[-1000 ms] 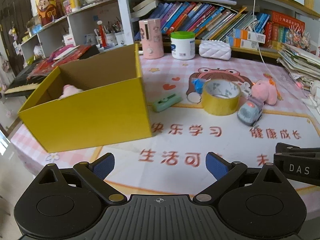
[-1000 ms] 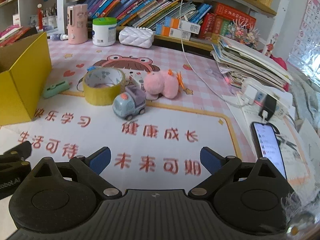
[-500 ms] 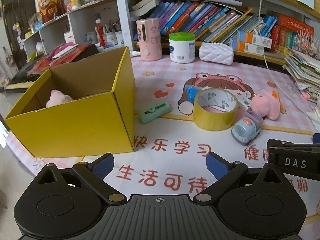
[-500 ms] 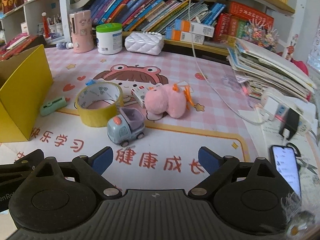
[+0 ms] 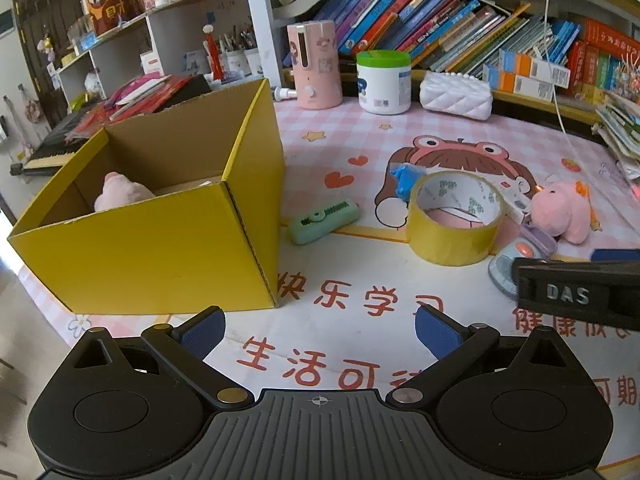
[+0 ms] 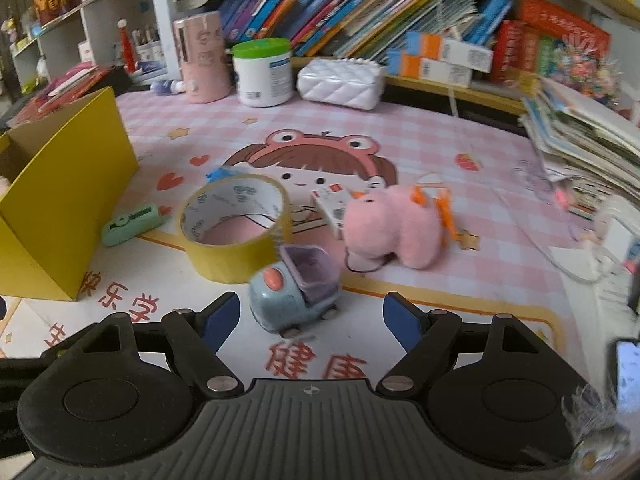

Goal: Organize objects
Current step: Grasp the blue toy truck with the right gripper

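A yellow cardboard box stands open at the left with a pink plush inside. On the mat lie a green correction tape, a yellow tape roll, a blue toy truck and a pink plush pig. My right gripper is open, low over the mat, with the truck just ahead between its fingers. My left gripper is open and empty, in front of the box's right corner. The right gripper's side shows at the right of the left wrist view.
A pink dispenser, a white jar with green lid and a white quilted case stand at the back under a bookshelf. Stacked papers, a small card box and a phone lie at the right.
My right gripper has moved forward, toward the toy truck, which is now close between its fingers. My left gripper has shifted a little nearer the box. Both stay open.
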`<control>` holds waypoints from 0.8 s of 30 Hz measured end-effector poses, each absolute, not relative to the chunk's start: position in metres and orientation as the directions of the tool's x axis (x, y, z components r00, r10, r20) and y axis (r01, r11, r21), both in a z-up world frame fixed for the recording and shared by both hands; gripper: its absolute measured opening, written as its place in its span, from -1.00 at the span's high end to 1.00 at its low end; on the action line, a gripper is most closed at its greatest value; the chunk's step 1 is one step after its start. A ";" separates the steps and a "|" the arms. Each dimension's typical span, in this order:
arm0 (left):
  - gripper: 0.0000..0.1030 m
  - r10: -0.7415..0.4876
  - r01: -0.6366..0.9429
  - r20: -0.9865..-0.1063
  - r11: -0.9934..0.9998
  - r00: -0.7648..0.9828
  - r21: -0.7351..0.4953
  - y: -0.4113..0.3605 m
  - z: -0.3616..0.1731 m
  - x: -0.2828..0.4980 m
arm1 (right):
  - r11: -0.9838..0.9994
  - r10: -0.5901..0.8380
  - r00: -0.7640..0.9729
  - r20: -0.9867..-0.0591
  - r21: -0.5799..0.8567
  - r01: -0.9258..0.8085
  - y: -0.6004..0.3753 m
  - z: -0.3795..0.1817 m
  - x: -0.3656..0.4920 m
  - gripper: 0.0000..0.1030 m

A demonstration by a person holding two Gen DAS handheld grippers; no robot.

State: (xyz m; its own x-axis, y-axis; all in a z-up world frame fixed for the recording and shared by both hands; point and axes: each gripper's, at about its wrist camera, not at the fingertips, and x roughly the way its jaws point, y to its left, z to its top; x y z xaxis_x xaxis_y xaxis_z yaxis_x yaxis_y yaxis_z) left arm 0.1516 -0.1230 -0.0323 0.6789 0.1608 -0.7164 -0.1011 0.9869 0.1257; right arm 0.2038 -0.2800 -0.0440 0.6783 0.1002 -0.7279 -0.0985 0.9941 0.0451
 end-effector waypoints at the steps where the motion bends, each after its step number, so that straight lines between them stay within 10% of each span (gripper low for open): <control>1: -0.99 0.162 -0.101 -0.717 0.987 0.678 0.127 -0.122 -0.033 0.152 | 0.993 0.107 0.675 -0.730 0.046 -0.107 -0.279 -0.046 0.207 -0.53; 10: -0.99 0.147 -0.091 -0.727 0.989 0.670 0.116 -0.122 -0.033 0.154 | 0.984 0.137 0.625 -0.768 0.034 -0.173 -0.272 -0.067 0.235 -0.19; 24: -0.98 0.015 0.041 -0.719 0.997 0.695 0.060 -0.166 -0.037 0.183 | 0.997 0.078 0.762 -0.642 0.040 -0.068 -0.323 -0.026 0.213 -0.18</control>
State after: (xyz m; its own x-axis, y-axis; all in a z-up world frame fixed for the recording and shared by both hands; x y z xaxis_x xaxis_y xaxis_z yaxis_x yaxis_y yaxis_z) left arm 0.1833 -0.1657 -0.0371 0.6946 0.0146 -0.7193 0.0412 0.9973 0.0600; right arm 0.2127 -0.3230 -0.0260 0.7625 0.0778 -0.6423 -0.0677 0.9969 0.0404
